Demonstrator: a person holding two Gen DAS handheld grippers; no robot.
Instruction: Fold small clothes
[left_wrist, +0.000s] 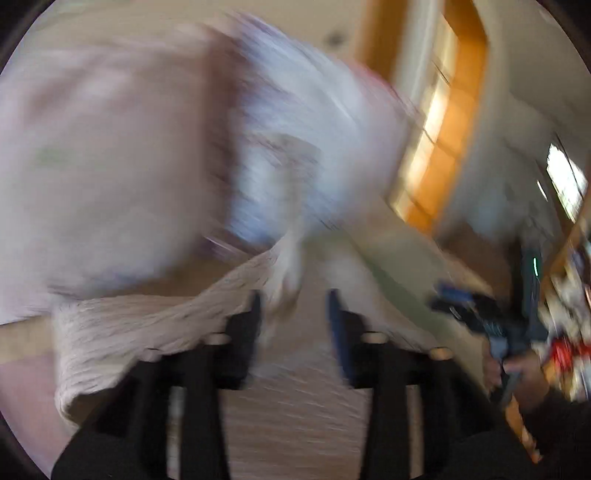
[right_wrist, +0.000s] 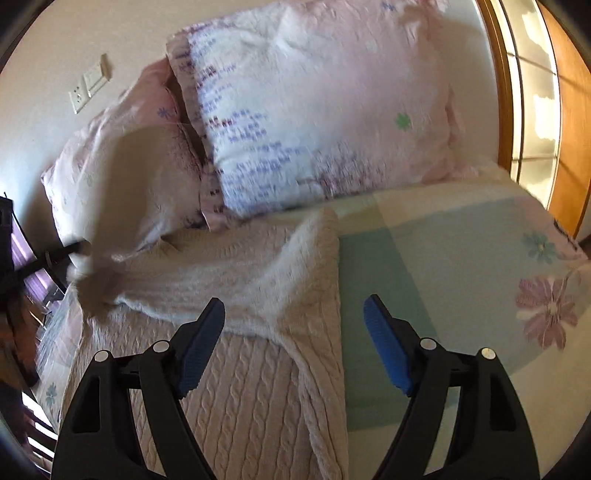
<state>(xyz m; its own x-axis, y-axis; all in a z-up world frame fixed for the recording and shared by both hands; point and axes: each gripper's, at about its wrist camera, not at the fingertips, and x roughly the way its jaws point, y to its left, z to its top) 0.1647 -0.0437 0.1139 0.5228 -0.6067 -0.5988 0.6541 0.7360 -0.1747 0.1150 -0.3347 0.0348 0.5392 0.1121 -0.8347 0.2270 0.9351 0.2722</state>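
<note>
Right gripper (right_wrist: 293, 339): jaws spread wide, nothing between them, hovering over a cream cable-knit sweater (right_wrist: 236, 387) on the bed sheet (right_wrist: 424, 258). Sweater lies below and ahead of its fingers, mostly to their left; one part is folded across the body just ahead of the tips. Two pillows (right_wrist: 314, 110) sit farther ahead against the wall.

Left wrist view is badly motion-blurred. Left gripper (left_wrist: 295, 310): jaws at a moderate gap; sweater fabric (left_wrist: 147, 325) bunches at and between the fingers, but can't tell if it's gripped. Right gripper w/ hand shows off to its right (left_wrist: 491, 328).
</note>
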